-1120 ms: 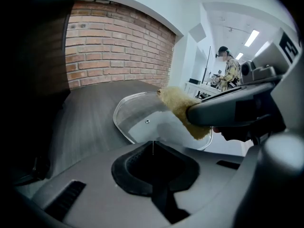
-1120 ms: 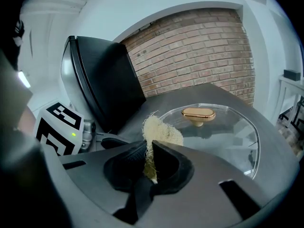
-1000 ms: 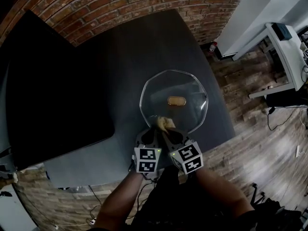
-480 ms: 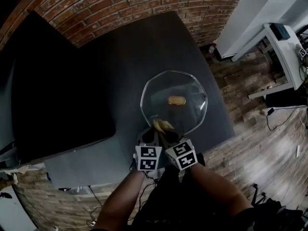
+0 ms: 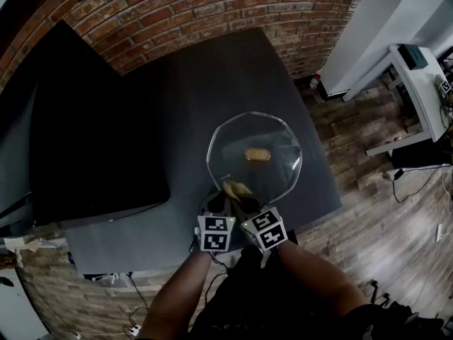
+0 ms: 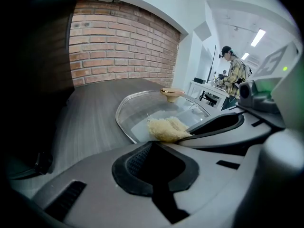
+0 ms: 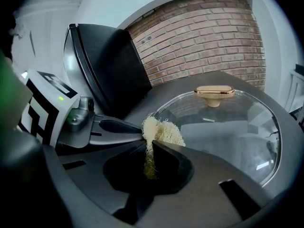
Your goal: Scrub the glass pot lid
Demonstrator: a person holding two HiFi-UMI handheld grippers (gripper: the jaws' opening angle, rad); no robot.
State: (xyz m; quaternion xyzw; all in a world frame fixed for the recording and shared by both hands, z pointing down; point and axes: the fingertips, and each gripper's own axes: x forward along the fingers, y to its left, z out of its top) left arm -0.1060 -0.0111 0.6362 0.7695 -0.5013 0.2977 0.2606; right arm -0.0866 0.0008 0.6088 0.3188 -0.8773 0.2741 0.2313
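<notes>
The glass pot lid (image 5: 272,137) with a gold knob (image 5: 257,154) lies flat on the dark table (image 5: 177,91). A pale fibrous scrubber (image 5: 237,188) rests on the lid's near rim. My right gripper (image 5: 245,202) is shut on it, and in the right gripper view a strand of the scrubber (image 7: 159,131) runs down between the jaws of my right gripper (image 7: 151,146). My left gripper (image 5: 222,204) sits close beside it on the left, shut and empty, just short of the lid (image 6: 156,110). In the left gripper view my left gripper (image 6: 154,144) points at the scrubber (image 6: 166,128).
A large black panel (image 5: 92,140) leans at the table's left side, close to my left gripper. A brick wall (image 5: 177,13) backs the table. The table's near edge (image 5: 212,250) lies under my grippers. A white desk (image 5: 417,76) stands off to the right, and a person (image 6: 232,75) stands far behind.
My right gripper has drawn slightly left, closer to the left gripper, with the scrubber still on the lid's near rim. The lid has not moved.
</notes>
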